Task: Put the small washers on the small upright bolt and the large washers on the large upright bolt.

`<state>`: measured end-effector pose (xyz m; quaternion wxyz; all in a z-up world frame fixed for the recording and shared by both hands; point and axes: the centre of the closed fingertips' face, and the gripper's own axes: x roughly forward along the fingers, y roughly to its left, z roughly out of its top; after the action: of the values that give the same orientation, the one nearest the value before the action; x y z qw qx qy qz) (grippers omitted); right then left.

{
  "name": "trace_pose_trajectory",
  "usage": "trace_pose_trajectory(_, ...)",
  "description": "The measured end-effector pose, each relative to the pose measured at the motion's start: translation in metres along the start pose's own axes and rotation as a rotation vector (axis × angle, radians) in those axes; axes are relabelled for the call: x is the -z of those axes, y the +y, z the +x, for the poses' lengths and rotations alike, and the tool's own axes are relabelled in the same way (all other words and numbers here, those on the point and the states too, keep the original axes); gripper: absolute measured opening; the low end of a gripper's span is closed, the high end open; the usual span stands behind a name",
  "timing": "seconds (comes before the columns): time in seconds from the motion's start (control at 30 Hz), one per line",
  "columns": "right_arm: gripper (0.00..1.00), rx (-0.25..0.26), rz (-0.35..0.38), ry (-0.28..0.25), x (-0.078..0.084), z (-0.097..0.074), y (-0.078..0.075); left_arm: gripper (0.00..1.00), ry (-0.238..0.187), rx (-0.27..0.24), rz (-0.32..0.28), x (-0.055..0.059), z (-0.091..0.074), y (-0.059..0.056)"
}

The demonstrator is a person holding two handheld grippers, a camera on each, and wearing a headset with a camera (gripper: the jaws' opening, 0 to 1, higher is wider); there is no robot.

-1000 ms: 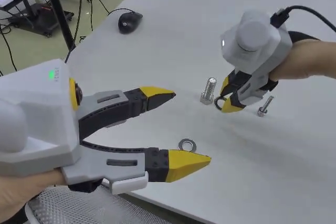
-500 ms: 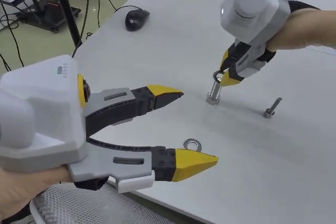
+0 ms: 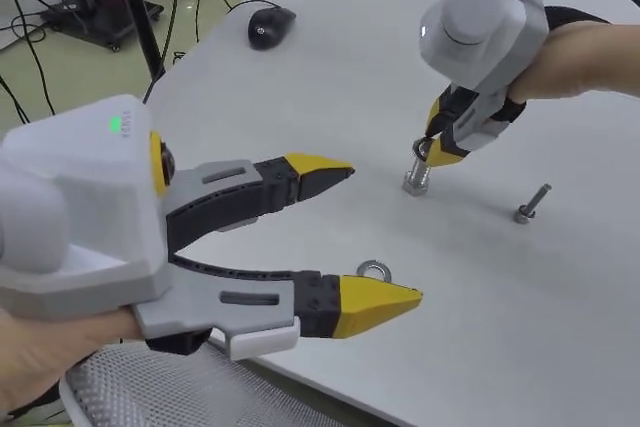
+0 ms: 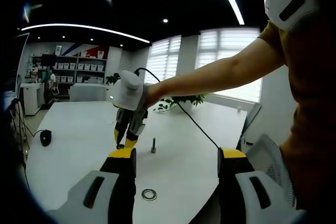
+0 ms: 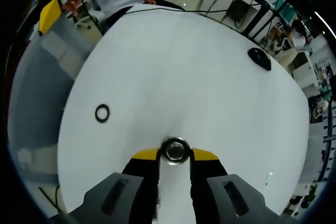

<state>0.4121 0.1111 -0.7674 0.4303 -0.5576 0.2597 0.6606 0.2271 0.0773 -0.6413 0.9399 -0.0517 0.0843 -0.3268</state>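
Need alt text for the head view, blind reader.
The right gripper holds a silver metal washer at the top of the large upright steel bolt on the white table. Nearer, the left gripper is open, a second silver washer lying near its lower yellow tip. A small steel bolt stands nearby.

Washer (image 3: 424,150) apparently atop large upright bolt (image 3: 417,179); second washer (image 3: 375,270) lies flat nearby.

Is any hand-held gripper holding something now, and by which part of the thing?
The right hand-held gripper pinches a round silver metal washer by its rim; the open left hand-held gripper holds nothing.
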Motion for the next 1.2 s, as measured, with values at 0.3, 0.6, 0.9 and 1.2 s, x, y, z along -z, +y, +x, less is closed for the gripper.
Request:
trace_pose_trajectory(0.3, 0.21, -0.011, -0.002, 0.011, 0.004, 0.021, -0.001, 0.62, 0.007, -0.005, -0.002, 0.003, 0.0, 0.003)
trace_pose_trajectory(0.6, 0.22, -0.02, -0.001, 0.016, 0.01, 0.04, -0.001, 0.62, 0.022, -0.004, -0.009, 0.006, 0.001, 0.006)
trace_pose_trajectory(0.9, 0.22, -0.024, -0.009, 0.016, 0.012, 0.047, -0.001, 0.62, 0.013, -0.002, -0.01, 0.003, 0.002, 0.008)
trace_pose_trajectory(1.2, 0.24, -0.032, -0.018, 0.002, 0.015, 0.045, 0.002, 0.61, 0.027, -0.005, -0.007, 0.005, 0.001, 0.008)
